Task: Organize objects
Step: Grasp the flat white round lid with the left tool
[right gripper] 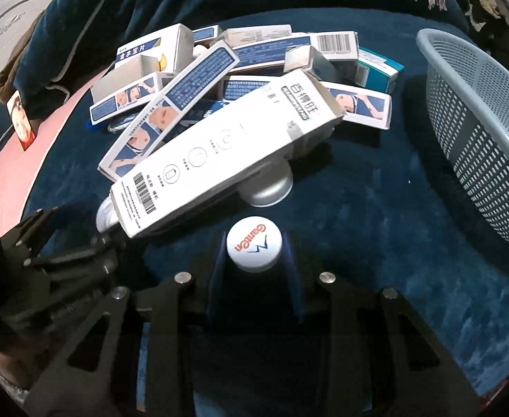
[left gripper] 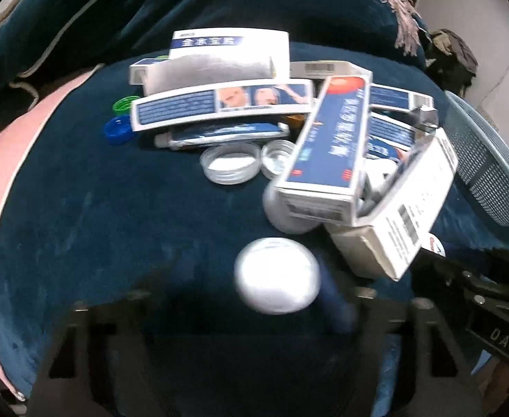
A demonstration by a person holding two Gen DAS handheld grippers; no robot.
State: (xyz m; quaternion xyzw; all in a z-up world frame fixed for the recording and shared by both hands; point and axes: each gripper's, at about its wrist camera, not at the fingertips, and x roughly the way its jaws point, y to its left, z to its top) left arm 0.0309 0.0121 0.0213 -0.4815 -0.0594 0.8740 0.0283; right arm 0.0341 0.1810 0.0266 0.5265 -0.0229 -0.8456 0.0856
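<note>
Right gripper (right gripper: 254, 264): pointing steeply down at the blue cloth (right gripper: 376, 243); jaws standing narrow, pads pressing both sides of a small bottle with a white cap (right gripper: 254, 248).
Bottle: standing upright between the pads, long axis running toward the camera, cap facing up with its red lettering reading sideways; body hiding below the cap.
Left gripper (left gripper: 278, 299): jaws partly closed around a white round lid (left gripper: 277, 285); the lid is blurring, so whether the pads are pressing it I cannot tell.
Long white box (right gripper: 219, 160): lying tilted on the pile, long axis running from near left to far right, barcode end nearest, far end flap hanging open.
Silver jar (right gripper: 266, 187): sitting under the long box, just beyond the capped bottle.
Pile of boxes (right gripper: 192, 80): lying criss-crossed on the cloth beyond the grippers, blue-and-white cartons overlapping.
Clear lids (left gripper: 230, 161): two, lying open side up, side by side before the pile.
Basket (right gripper: 480, 132): grey mesh, sitting at the right, well apart from the pile.
</note>
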